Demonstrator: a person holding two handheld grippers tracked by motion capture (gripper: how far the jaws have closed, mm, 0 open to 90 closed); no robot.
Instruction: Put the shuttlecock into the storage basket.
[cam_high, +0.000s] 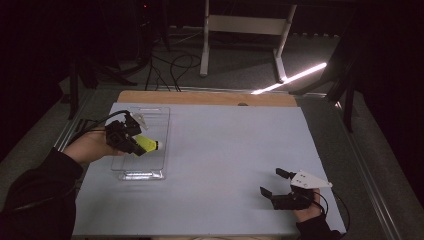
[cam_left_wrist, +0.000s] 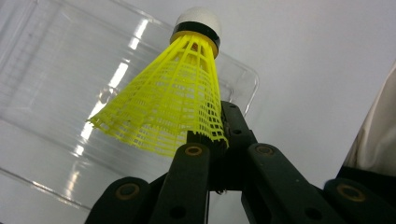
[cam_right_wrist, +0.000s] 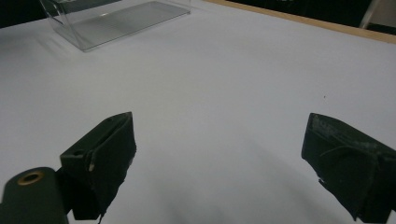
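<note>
At the left, the left gripper (cam_high: 131, 142) is clamped on the skirt of a yellow shuttlecock (cam_high: 146, 144), held over the clear tray (cam_high: 161, 116) with its long axis pointing right, cork first, as the left gripper view confirms close up, while the right gripper (cam_high: 275, 183), jaws apart, rests well apart at the near right.

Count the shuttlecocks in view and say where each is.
1. The yellow shuttlecock is clamped by its skirt in the left hand-held gripper, over the clear plastic tray. None seem hidden.
</note>
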